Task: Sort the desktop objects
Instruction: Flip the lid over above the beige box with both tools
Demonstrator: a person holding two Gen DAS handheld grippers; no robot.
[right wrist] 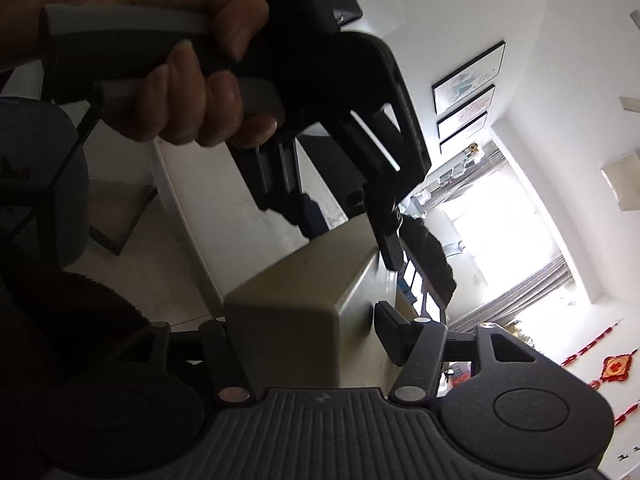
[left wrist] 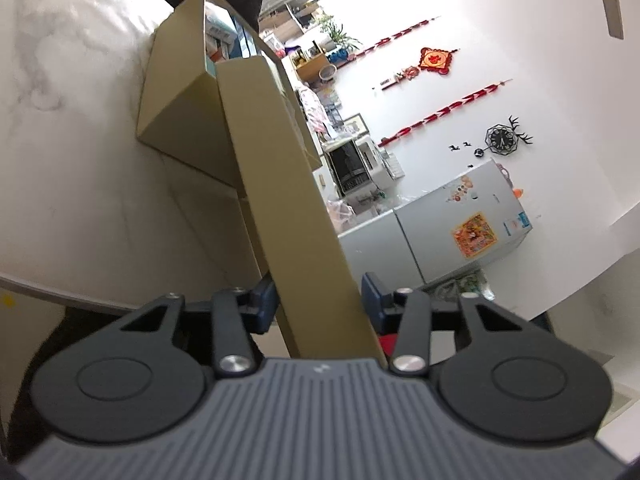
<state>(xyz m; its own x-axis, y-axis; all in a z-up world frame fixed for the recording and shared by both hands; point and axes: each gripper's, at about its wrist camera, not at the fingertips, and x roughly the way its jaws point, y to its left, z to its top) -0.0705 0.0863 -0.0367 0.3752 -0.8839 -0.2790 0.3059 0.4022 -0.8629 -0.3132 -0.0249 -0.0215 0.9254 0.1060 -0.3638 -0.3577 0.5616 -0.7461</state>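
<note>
Cardboard box (left wrist: 188,108) was seen lying on the white marble table (left wrist: 72,120), its open top showing printed packages (left wrist: 218,40) inside, and one long flap (left wrist: 296,216) reached back between the fingers of the left gripper (left wrist: 318,300). The blue pad (left wrist: 266,300) on one side lay against the flap, while the other pad (left wrist: 374,300) stood just clear of its edge; a firm pinch could not be told. In the right wrist view, a box corner (right wrist: 288,304) was framed between the spread fingers of the right gripper (right wrist: 304,340), one finger (right wrist: 394,336) apart from the cardboard. Beyond, the left hand (right wrist: 188,80) was wrapped around the other gripper's handle. A fridge (left wrist: 440,232) and a clock (left wrist: 500,140) were seen behind.
</note>
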